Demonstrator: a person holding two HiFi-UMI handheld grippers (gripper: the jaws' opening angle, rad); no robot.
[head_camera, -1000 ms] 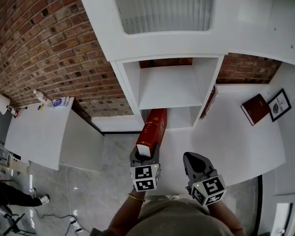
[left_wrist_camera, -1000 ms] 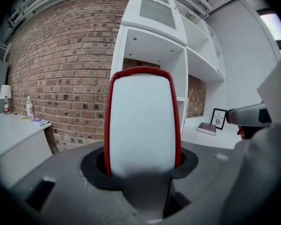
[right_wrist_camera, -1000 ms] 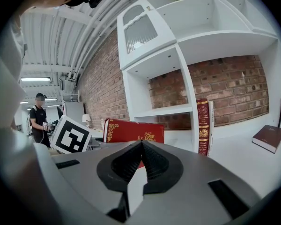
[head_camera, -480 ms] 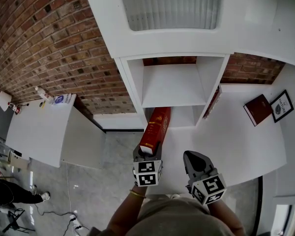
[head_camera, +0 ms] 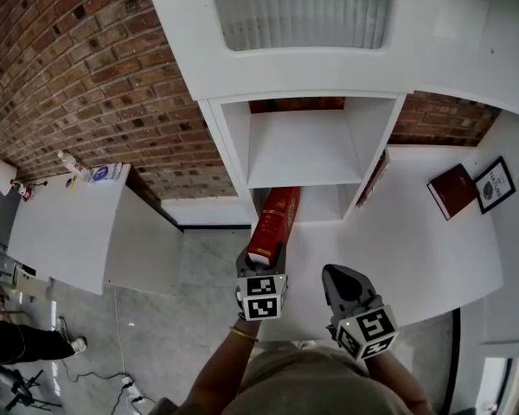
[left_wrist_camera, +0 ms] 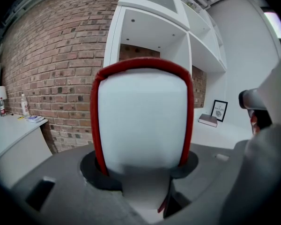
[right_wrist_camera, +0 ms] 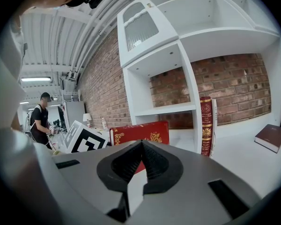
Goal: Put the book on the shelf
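Free room in shelf bay [head_camera: 301,150]; upright book [head_camera: 369,180] by rt wall.

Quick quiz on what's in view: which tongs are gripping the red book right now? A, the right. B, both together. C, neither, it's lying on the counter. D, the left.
D: the left tongs are clamped on the near end of the red book, while the right tongs sit beside them, closed on nothing.

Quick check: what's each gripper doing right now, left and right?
Left gripper: closed on the red book.
Right gripper: closed, empty.
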